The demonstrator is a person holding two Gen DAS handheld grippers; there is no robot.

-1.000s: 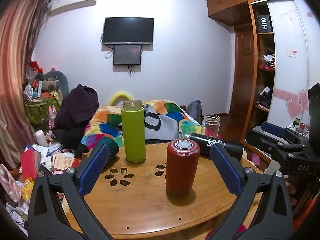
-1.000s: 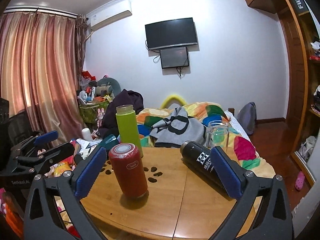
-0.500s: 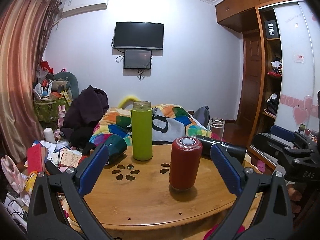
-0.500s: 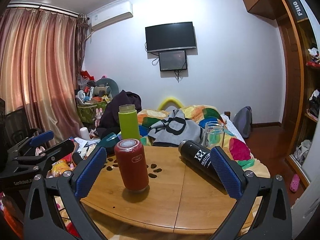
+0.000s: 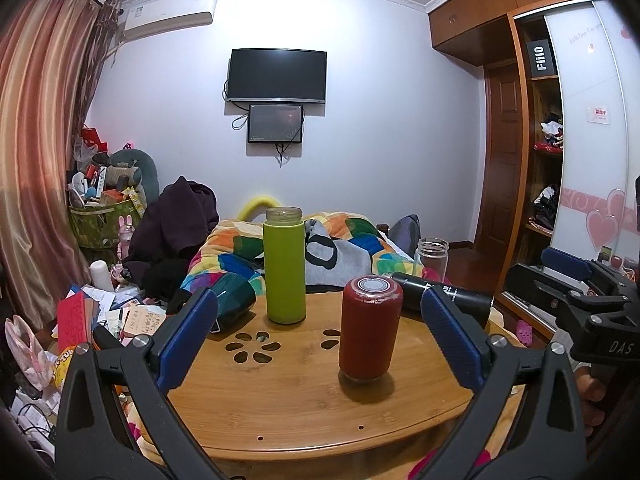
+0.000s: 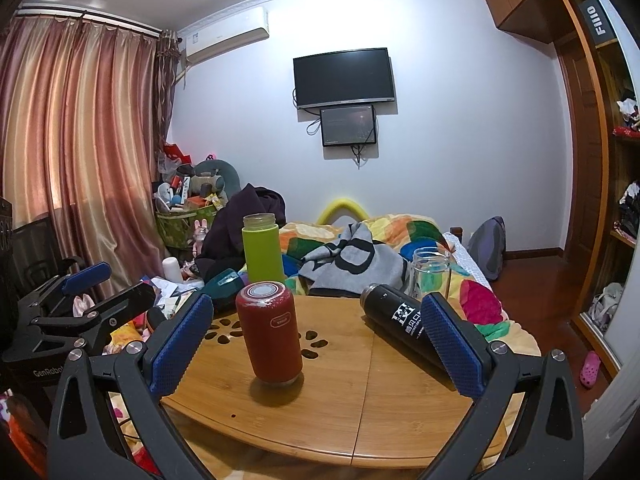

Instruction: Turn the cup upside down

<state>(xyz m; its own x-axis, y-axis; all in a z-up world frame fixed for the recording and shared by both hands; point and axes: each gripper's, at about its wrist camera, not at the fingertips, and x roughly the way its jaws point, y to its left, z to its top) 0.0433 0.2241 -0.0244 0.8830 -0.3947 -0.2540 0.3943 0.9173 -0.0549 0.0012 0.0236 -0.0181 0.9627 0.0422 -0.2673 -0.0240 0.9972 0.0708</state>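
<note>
A red cup stands on the round wooden table, its flat base facing up; it also shows in the right wrist view. A green bottle stands upright behind it, open mouth up, also in the right wrist view. A black bottle lies on its side at the right. A clear glass jar stands at the far edge. My left gripper is open and empty, back from the red cup. My right gripper is open and empty, also short of the cup.
A dark teal cup lies at the table's far left edge. A bed with a colourful quilt is behind the table. Clutter covers the floor at the left. A wardrobe stands at the right.
Both grippers have drawn back and tilted up a little, so the table and bottles sit lower and smaller in both views. Nothing on the table moved.
</note>
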